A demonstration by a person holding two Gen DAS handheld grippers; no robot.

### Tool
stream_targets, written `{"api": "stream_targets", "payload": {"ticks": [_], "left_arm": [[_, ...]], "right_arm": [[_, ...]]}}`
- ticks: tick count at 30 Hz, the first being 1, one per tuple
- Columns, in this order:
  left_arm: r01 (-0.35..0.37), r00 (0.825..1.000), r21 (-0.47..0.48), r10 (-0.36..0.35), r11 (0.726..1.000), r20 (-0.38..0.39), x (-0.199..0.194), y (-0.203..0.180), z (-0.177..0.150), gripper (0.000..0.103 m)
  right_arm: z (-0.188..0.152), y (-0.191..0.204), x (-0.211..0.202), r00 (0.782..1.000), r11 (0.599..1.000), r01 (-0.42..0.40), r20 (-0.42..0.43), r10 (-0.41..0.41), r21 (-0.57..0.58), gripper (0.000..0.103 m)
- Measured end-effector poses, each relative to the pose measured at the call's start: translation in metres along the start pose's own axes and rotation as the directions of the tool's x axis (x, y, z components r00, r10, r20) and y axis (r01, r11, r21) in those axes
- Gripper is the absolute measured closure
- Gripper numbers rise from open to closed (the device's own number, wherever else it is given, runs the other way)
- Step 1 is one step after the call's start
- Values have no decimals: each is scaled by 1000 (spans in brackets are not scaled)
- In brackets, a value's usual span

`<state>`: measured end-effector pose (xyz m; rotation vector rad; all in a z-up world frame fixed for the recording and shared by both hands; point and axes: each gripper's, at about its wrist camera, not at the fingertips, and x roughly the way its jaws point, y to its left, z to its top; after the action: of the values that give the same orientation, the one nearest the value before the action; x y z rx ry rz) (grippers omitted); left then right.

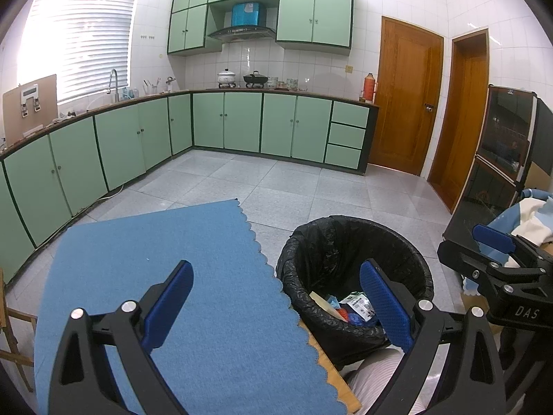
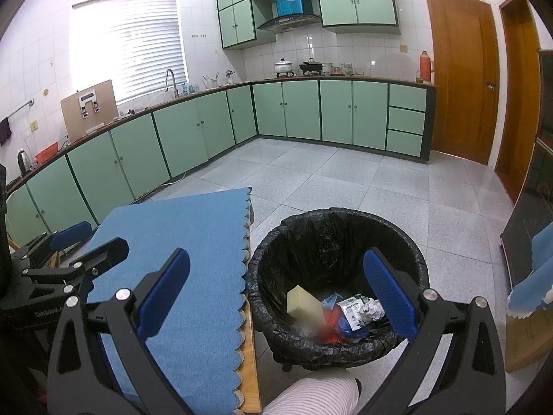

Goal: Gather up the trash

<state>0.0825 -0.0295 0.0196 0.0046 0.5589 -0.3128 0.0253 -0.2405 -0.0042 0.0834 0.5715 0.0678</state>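
A trash bin (image 1: 345,242) lined with a black bag stands on the floor beside the table; it also shows in the right wrist view (image 2: 331,228). Inside lie a beige box (image 2: 304,302), a crumpled paper ball (image 2: 371,310), a green-white wrapper (image 2: 350,307) and red and blue scraps (image 1: 347,314). My left gripper (image 1: 276,306) is open and empty, over the table's right edge. My right gripper (image 2: 276,294) is open and empty, above the bin's left rim. The right gripper shows in the left wrist view (image 1: 497,252); the left one shows in the right wrist view (image 2: 79,242).
A blue felt mat (image 1: 179,276) with a scalloped edge covers the wooden table (image 2: 250,363). A striped knee (image 2: 318,394) shows below. Green cabinets (image 1: 242,124) line the far walls. A dark glass cabinet (image 1: 501,155) and cloth (image 1: 528,214) stand at the right.
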Motion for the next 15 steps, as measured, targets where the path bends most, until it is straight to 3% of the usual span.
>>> {"api": "stream_targets", "payload": {"ticks": [15], "left_arm": [[-1,1000,3,1,1000,-6,2,1,-1,8]], "right_arm": [[3,1,0,1000,1000,1,-3,-1,-1,5]]}}
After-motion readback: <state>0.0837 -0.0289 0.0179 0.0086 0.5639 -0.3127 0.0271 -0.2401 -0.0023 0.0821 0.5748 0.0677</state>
